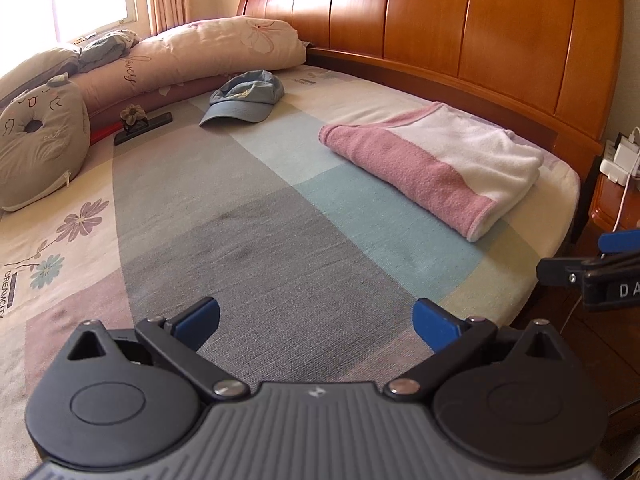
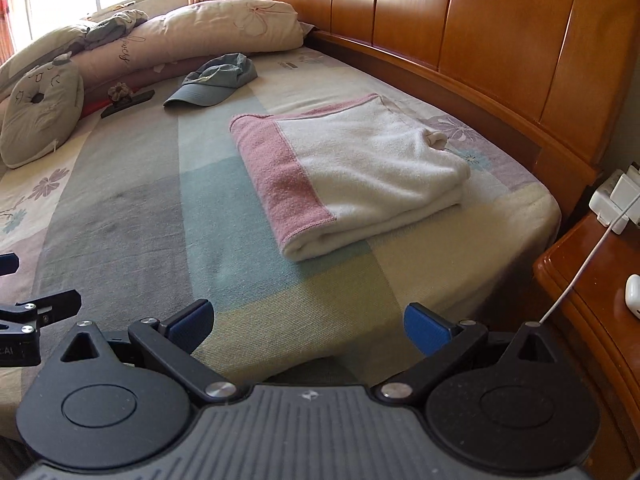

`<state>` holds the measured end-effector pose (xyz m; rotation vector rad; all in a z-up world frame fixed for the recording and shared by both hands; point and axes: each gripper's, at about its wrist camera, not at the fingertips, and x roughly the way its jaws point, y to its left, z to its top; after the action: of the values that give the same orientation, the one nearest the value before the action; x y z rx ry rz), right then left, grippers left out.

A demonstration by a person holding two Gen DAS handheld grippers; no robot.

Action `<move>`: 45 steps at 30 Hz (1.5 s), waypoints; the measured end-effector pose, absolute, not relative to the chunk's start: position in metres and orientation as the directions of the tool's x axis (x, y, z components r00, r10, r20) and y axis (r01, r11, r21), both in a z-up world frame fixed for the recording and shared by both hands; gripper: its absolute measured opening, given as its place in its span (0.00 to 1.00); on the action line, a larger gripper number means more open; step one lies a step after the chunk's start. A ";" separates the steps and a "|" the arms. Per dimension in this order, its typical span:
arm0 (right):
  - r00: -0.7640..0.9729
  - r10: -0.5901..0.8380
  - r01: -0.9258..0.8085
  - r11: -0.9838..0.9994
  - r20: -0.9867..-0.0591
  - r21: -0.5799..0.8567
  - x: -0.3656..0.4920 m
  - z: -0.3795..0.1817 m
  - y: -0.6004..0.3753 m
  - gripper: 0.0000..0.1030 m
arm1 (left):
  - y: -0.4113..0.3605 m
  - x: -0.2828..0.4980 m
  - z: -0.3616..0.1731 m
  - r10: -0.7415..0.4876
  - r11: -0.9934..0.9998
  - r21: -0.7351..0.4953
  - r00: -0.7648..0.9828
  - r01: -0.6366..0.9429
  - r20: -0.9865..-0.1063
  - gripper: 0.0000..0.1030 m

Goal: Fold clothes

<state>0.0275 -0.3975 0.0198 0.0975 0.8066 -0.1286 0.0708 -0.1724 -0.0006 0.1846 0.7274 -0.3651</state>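
Since the pink-and-white towel (image 2: 352, 176) already lies folded in a neat stack on the bed (image 2: 256, 280), near the headboard (image 2: 500, 40) and the bed's right edge, the folding looks finished, or nearly so; no other loose garment shows except a blue cap (image 1: 244, 98) by the pillows (image 1: 192, 52). Both the left gripper (image 1: 316, 320) and right gripper (image 2: 306, 322) hang spread wide and empty, well short of the towel. Only the right wrist view shows the nightstand (image 2: 592, 280) with its earbud case (image 2: 633, 294)
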 end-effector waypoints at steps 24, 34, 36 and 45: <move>0.768 -0.024 0.078 0.995 -0.640 0.056 -0.056 0.048 -0.375 1.00 | -0.181 0.014 0.021 -0.319 0.906 0.014 0.703 0.424 -0.635 0.99; 0.767 -0.015 0.077 0.995 -0.642 0.069 -0.057 0.044 -0.375 1.00 | -0.178 0.014 0.020 -0.326 0.911 -0.014 0.699 0.412 -0.636 0.99; 0.764 -0.012 0.074 0.995 -0.645 0.070 -0.056 0.044 -0.374 1.00 | -0.177 0.015 0.020 -0.328 0.911 -0.020 0.695 0.411 -0.640 0.99; 0.761 -0.007 0.065 0.996 -0.648 0.065 -0.055 0.044 -0.371 1.00 | -0.180 0.014 0.019 -0.326 0.907 -0.009 0.689 0.422 -0.647 0.99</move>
<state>-0.0547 -0.3710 0.0439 0.0857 0.7045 -0.0395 0.0144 -0.1797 0.0187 0.1452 0.6948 -0.4200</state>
